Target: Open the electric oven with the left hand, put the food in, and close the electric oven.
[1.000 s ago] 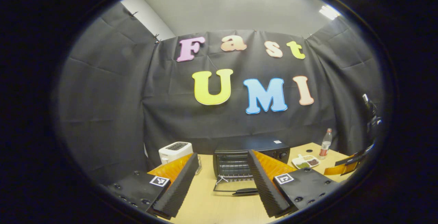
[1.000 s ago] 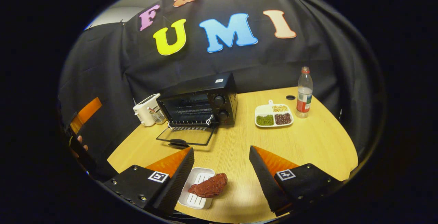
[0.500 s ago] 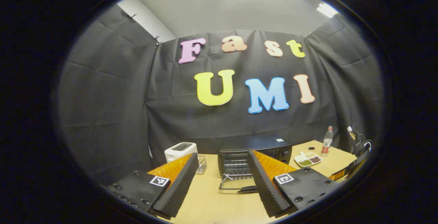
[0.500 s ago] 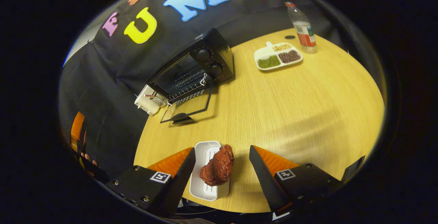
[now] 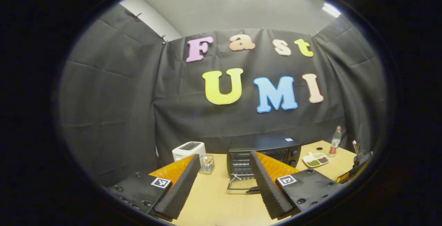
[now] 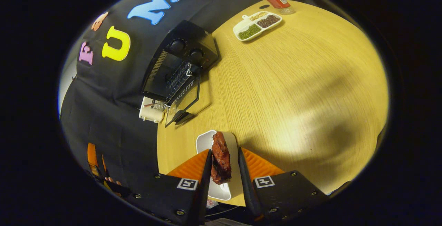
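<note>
My right tool (image 6: 222,170) grips the reddish-brown lumpy meat piece (image 6: 221,158) over its white plastic tray (image 6: 207,142) on the desk. The black electric oven (image 6: 179,64), door open, lies at 11 o'clock. My left tool (image 5: 224,181) is wide, empty.

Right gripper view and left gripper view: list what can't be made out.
- Right gripper view: the right gripper's fingers flank the reddish-brown meat piece; actual contact is unclear.
- Right gripper view: they hide the white ridged tray's near end.
- Left gripper view: the black electric oven's interior is too small, partly behind the left gripper's finger.
</note>
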`<action>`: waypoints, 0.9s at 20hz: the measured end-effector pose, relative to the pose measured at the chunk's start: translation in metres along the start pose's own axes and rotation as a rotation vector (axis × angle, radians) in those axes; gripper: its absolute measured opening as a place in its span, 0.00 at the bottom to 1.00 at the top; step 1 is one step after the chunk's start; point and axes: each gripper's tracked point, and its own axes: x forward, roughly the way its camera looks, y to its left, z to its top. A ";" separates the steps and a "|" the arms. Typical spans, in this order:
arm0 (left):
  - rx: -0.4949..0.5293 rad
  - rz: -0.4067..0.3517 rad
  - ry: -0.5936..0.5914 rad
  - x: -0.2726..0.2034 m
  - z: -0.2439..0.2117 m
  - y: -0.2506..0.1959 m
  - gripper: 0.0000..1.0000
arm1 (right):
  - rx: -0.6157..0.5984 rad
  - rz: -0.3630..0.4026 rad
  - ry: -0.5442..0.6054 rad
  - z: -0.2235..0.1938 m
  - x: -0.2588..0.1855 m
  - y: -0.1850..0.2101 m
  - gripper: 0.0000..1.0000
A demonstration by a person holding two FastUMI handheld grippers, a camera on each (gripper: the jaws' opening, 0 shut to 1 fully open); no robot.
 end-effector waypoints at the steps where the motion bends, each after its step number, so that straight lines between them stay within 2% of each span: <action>1: -0.001 -0.004 0.003 0.000 -0.001 -0.002 1.00 | -0.010 0.011 0.007 -0.001 0.001 0.002 0.45; 2: -0.001 -0.002 0.004 0.001 -0.002 -0.002 0.97 | -0.008 0.010 -0.023 -0.001 0.011 0.002 0.34; 3: -0.002 0.002 0.004 0.002 -0.002 0.000 0.93 | 0.006 0.016 -0.026 0.009 0.004 0.003 0.18; 4: -0.006 0.005 0.003 0.002 -0.003 0.002 0.90 | 0.010 0.026 -0.034 0.007 0.000 0.008 0.17; 6: -0.012 0.008 -0.002 0.003 0.000 0.004 0.90 | 0.016 0.024 -0.067 0.016 -0.012 0.009 0.17; 7: -0.007 0.011 -0.007 0.004 0.002 0.007 0.90 | 0.002 0.030 -0.090 0.018 -0.003 0.011 0.08; 9: -0.008 0.010 -0.014 0.009 0.004 0.012 0.90 | -0.007 0.025 -0.109 0.025 -0.014 0.017 0.08; 12: -0.021 0.005 -0.018 0.017 0.004 0.012 0.90 | 0.007 0.078 -0.143 0.038 -0.026 0.045 0.08; 18: -0.028 -0.029 -0.015 0.035 -0.001 0.009 0.90 | -0.056 0.142 -0.202 0.057 -0.017 0.100 0.08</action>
